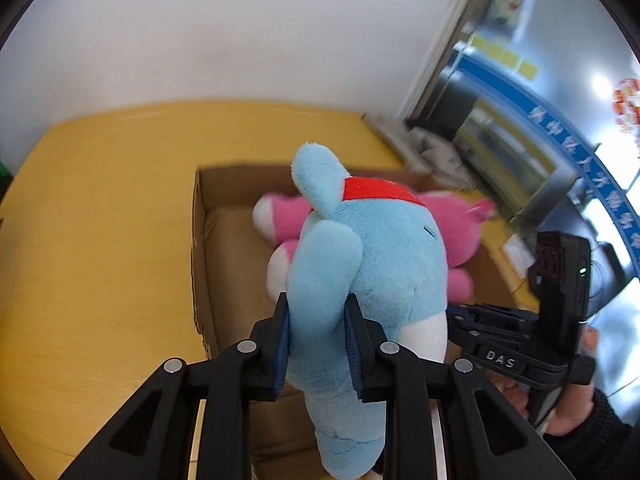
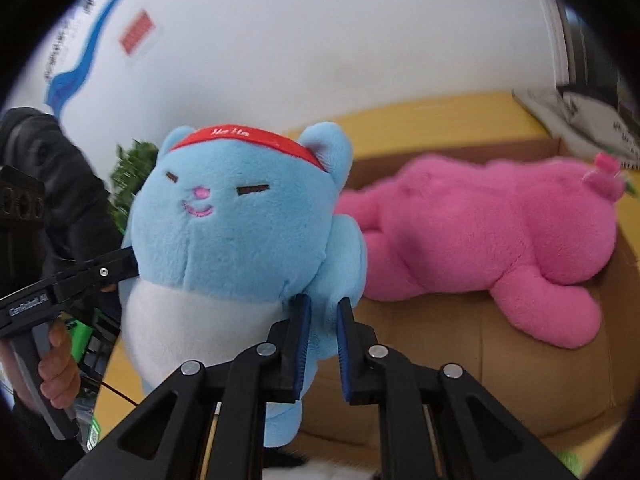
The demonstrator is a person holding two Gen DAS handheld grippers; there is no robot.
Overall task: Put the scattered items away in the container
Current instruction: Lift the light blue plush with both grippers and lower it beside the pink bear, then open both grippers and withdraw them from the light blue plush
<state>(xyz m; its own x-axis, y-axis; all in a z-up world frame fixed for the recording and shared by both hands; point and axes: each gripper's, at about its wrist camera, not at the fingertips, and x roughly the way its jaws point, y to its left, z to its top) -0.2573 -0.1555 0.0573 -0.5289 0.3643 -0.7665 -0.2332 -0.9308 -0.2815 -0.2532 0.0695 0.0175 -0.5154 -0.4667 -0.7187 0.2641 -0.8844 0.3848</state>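
Two grippers, one toy. Furthest left, bare table, well apart from the action. Next, gripped the cat by one plush limb with the left gripper — pads squeezed into the fur, clenched tight. Held it upright, head up and feet down, white belly turned toward the right. Hung it in the air by the near wall of the box, not yet inside. Faced the box floor ahead of and below both grippers, past the toy. Shared that box with a pink plush, stretched lengthwise across it just behind the cat. Further right, pinched the cat's side paw with the right gripper, blue fur caught between narrow-set pads — judged grasping, though the contact was partly hidden. Judged neither hand nearer: both on the toy, from opposite flanks. Called next, probably, for a short carry forward and down onto the open floor left of the pink plush, then a release by both.
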